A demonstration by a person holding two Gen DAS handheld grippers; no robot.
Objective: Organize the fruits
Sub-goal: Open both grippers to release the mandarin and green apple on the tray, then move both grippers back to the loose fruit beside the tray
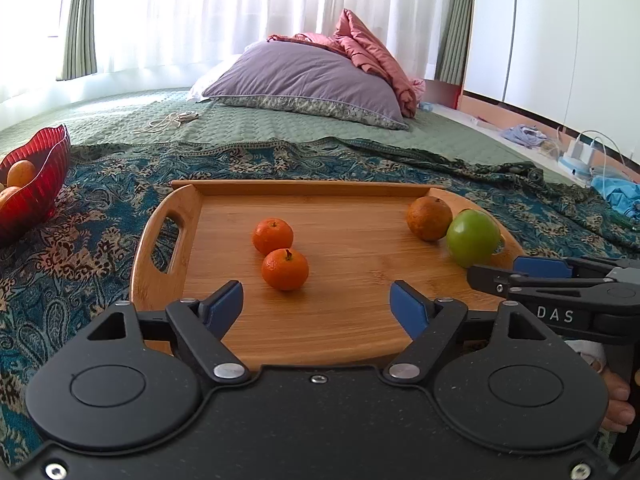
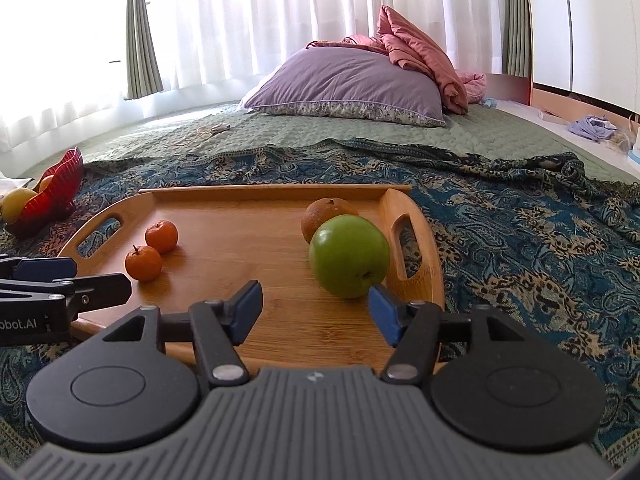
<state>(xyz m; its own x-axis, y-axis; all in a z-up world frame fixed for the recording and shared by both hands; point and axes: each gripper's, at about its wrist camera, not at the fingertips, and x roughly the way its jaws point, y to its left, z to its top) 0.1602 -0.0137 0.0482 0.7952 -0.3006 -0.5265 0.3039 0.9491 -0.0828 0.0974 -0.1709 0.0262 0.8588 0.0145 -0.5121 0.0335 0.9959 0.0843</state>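
A: How do the tongs stand?

B: The left gripper (image 1: 316, 304) has its blue pads spread wide with nothing between them, above the near edge of the wooden tray (image 1: 340, 320). The right gripper (image 2: 314, 310) is spread just as wide, also holding nothing.

A: What lies closest to each?

B: Just ahead of the left one sits a small mandarin (image 1: 285, 269), with a second mandarin (image 1: 273, 236) touching it from behind. Just ahead of the right one, close to its right pad, is a green apple (image 2: 349, 256); a dull brownish orange (image 2: 326, 212) sits right behind the apple.

A: And farther out?

B: Well off to the left of both, on the patterned blue blanket (image 2: 520, 240), stands a red ribbed bowl (image 1: 36, 184) with yellow-orange fruit (image 1: 21, 173) inside. Far ahead, a purple pillow (image 1: 308, 80) lies on the green quilt (image 1: 240, 124), with a pink bundle (image 1: 372, 56) against it.
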